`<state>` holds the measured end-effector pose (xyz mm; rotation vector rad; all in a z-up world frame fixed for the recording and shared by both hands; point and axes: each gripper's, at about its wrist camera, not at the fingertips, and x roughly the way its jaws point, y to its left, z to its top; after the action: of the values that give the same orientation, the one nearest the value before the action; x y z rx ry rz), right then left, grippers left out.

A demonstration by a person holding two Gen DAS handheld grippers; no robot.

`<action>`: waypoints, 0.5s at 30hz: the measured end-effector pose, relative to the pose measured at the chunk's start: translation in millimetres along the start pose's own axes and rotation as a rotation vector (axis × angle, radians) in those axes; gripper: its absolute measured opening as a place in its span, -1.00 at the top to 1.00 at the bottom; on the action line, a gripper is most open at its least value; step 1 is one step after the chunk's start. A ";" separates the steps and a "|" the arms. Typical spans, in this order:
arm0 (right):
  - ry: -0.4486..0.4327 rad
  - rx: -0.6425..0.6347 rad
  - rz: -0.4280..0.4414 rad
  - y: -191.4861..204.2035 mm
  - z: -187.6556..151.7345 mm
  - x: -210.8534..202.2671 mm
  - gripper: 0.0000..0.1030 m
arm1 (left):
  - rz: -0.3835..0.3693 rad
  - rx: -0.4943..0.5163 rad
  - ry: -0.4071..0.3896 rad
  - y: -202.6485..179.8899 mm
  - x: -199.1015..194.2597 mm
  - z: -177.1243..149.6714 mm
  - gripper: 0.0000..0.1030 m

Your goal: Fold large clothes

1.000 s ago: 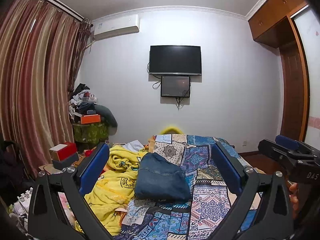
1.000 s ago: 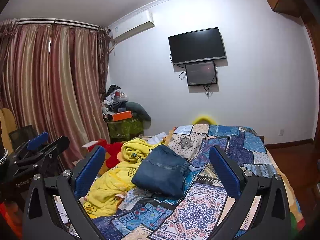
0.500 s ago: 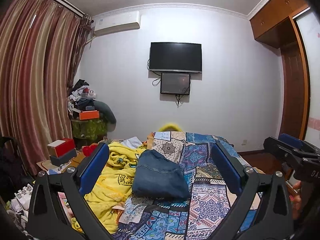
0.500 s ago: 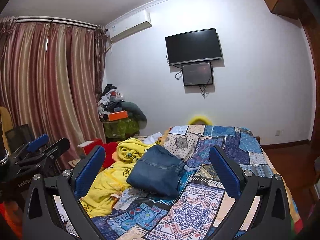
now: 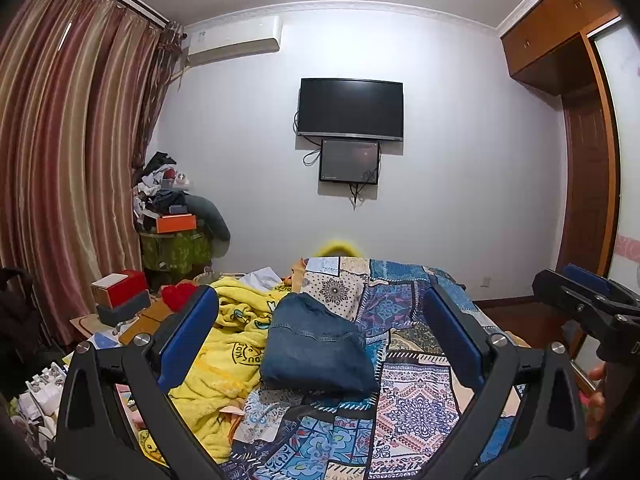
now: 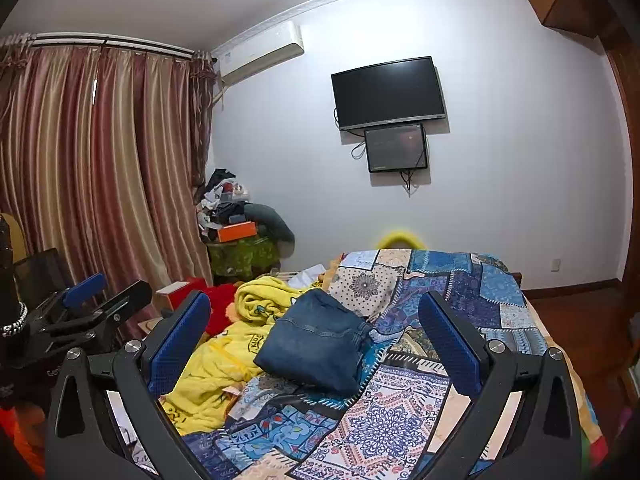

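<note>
A folded blue denim garment (image 5: 316, 348) lies on the patchwork bedspread (image 5: 412, 400) in the middle of the bed; it also shows in the right wrist view (image 6: 312, 344). My left gripper (image 5: 320, 332) is open and empty, held above the bed short of the denim. My right gripper (image 6: 316, 328) is open and empty too, at about the same distance. The right gripper shows at the right edge of the left wrist view (image 5: 588, 304), and the left gripper at the left edge of the right wrist view (image 6: 92, 304).
A crumpled yellow blanket (image 5: 224, 356) lies left of the denim. Boxes (image 5: 120, 296) and a heap of clothes (image 5: 168, 200) stand by the striped curtains (image 5: 60, 160). A TV (image 5: 350, 108) hangs on the far wall. A wooden wardrobe (image 5: 584, 120) is at the right.
Both grippers have tilted up and drawn back a little, so the bed sits lower in both views. The denim has not moved. Both grippers stay open.
</note>
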<state>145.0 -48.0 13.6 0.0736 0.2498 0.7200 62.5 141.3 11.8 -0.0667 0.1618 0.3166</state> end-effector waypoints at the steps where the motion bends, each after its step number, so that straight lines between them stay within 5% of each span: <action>1: 0.000 0.000 -0.001 0.2 -0.2 0.1 -1.00 | -0.003 0.000 0.002 -0.4 0.4 0.0 -0.99; 15: 0.002 0.011 -0.018 -2.6 -0.5 0.7 -1.00 | -0.053 0.003 0.034 -5.0 4.6 -1.1 -0.99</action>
<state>147.0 -49.4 12.5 0.0812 0.2567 0.7009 68.2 137.8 10.2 -0.0729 0.1938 0.2621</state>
